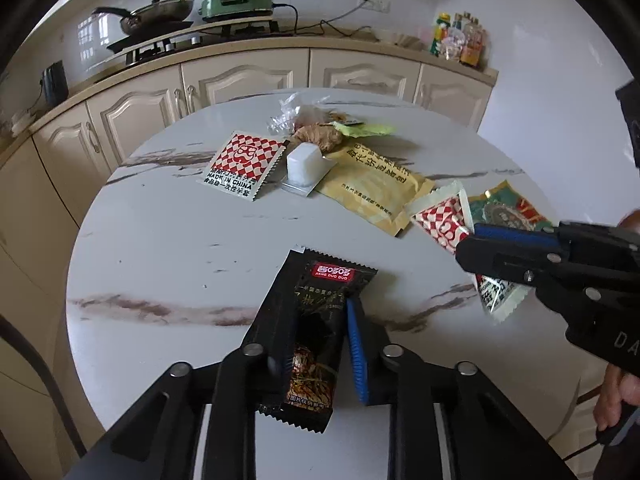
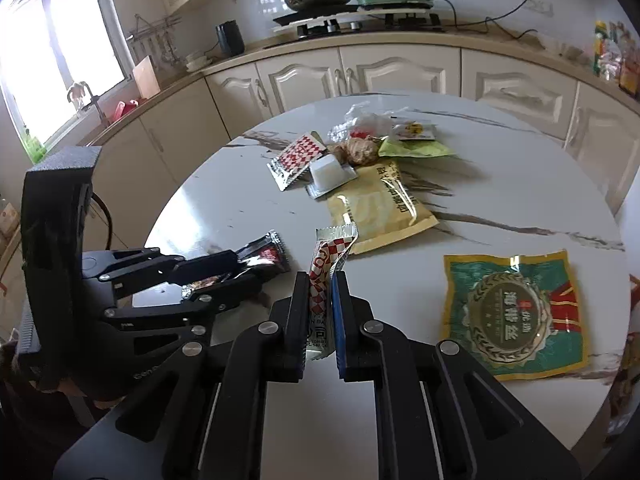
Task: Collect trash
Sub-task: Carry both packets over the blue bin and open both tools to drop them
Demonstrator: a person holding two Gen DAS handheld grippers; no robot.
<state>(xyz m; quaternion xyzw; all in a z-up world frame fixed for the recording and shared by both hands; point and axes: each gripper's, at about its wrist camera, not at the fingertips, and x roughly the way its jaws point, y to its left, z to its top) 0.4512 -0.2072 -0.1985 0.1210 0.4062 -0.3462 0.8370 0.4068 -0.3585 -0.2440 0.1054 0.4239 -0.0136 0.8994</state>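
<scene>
A round white table with grey-brown marble veining (image 1: pixel 168 248) fills both wrist views, with snack wrappers scattered over it.

Nearest, the left gripper (image 1: pixel 316 320) is closed on a black foil sachet with a red label (image 1: pixel 320 320). Its black fingers and one blue ribbed pad (image 1: pixel 356 356) press the sachet's sides, and the sachet runs lengthwise between them, over the near part of the table. In the right wrist view this gripper (image 2: pixel 244 266) comes in from the left with the sachet's crinkled end (image 2: pixel 268 254) sticking out past its tips.

Just to its right, the right gripper (image 2: pixel 322 280) is clamped almost fully closed on a crumpled red-and-white checked packet with a silver edge (image 2: pixel 320 276), which stands upright between the pads. A hand (image 1: pixel 616 392) grips the handle.

Right of that, a flat green, gold and red square pouch (image 2: pixel 516 312) lies on the table.

Farther on, a yellow flat bag with dark lettering (image 1: pixel 372 188) lies near the middle. Beyond it sit a small clear plastic cup holding something white (image 1: pixel 304 164), a second red-and-white checked packet (image 1: pixel 244 164), a knobbly piece of ginger (image 1: pixel 320 136), a lime-green wrapper (image 1: pixel 360 128) and crumpled clear plastic (image 1: pixel 292 112).

Behind the table, cream cabinets (image 1: pixel 240 80) carry a worktop with a dark wok (image 1: pixel 160 16) on a hob, a green lidded electric cooker (image 1: pixel 236 0) and bottles (image 1: pixel 460 40).
</scene>
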